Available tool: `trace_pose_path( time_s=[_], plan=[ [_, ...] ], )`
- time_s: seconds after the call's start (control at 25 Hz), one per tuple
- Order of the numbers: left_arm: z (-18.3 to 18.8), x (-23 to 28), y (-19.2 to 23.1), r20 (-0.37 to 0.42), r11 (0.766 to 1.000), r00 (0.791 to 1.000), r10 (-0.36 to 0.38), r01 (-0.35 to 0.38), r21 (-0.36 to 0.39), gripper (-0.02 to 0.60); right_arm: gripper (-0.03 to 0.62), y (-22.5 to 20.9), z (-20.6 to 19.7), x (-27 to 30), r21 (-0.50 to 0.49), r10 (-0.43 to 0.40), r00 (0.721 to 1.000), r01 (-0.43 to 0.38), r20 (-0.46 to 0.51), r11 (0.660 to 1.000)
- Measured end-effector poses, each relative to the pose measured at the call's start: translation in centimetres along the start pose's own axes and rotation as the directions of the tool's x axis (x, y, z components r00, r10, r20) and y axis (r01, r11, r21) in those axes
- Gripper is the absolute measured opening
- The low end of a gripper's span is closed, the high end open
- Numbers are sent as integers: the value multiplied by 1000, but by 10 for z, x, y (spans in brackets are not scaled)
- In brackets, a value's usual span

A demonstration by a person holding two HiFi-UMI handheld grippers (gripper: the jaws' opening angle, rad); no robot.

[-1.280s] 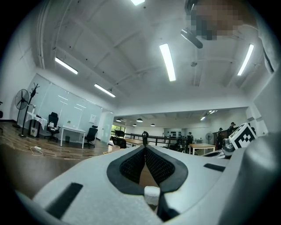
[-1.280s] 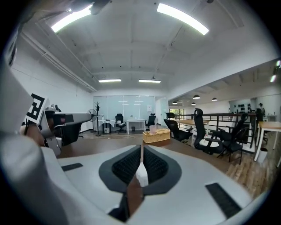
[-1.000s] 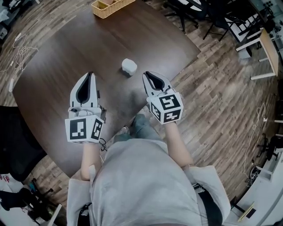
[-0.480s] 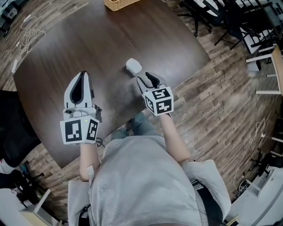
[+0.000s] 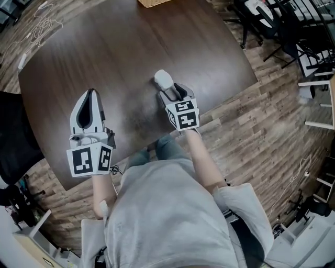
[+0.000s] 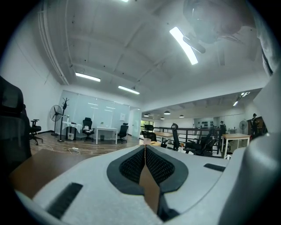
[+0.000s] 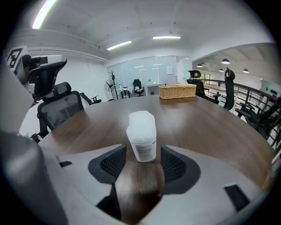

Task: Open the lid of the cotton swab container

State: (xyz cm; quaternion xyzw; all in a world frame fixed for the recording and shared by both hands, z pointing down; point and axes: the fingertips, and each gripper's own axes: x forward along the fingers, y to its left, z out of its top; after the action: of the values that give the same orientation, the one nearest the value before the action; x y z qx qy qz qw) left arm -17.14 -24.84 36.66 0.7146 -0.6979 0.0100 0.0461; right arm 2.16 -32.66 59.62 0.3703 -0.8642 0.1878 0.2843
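The white cotton swab container [image 5: 163, 79] stands upright on the dark wooden table [image 5: 104, 52] with its lid down. My right gripper [image 5: 167, 91] is right behind it, and its jaws are opening. In the right gripper view the container [image 7: 142, 135] stands between the two tips of the right gripper [image 7: 143, 152], with a small gap to each pad. My left gripper [image 5: 88, 94] hovers over the table well to the left, apart from the container. In its own view the left gripper [image 6: 144, 147] is shut with nothing between the pads.
A wicker basket [image 7: 178, 91] sits at the table's far end, just visible at the head view's top edge [image 5: 157, 2]. The table's edge [image 5: 225, 102] runs close to the right of my right gripper. Office chairs [image 7: 61, 110] stand around, and cables [image 5: 42, 23] lie on the floor.
My right gripper has moved forward up to the container and its jaws have gone from shut to wide apart around it. The left gripper stays shut in about the same place.
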Motion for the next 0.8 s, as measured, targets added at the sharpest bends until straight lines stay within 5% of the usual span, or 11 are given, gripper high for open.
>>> trace_pose_path(
  time_s=[0.8],
  plan=[
    [1, -32, 31, -26, 987, 987, 156, -155, 34, 12, 195, 3, 11, 33, -64, -11, 1000, 12, 10, 998]
  ],
)
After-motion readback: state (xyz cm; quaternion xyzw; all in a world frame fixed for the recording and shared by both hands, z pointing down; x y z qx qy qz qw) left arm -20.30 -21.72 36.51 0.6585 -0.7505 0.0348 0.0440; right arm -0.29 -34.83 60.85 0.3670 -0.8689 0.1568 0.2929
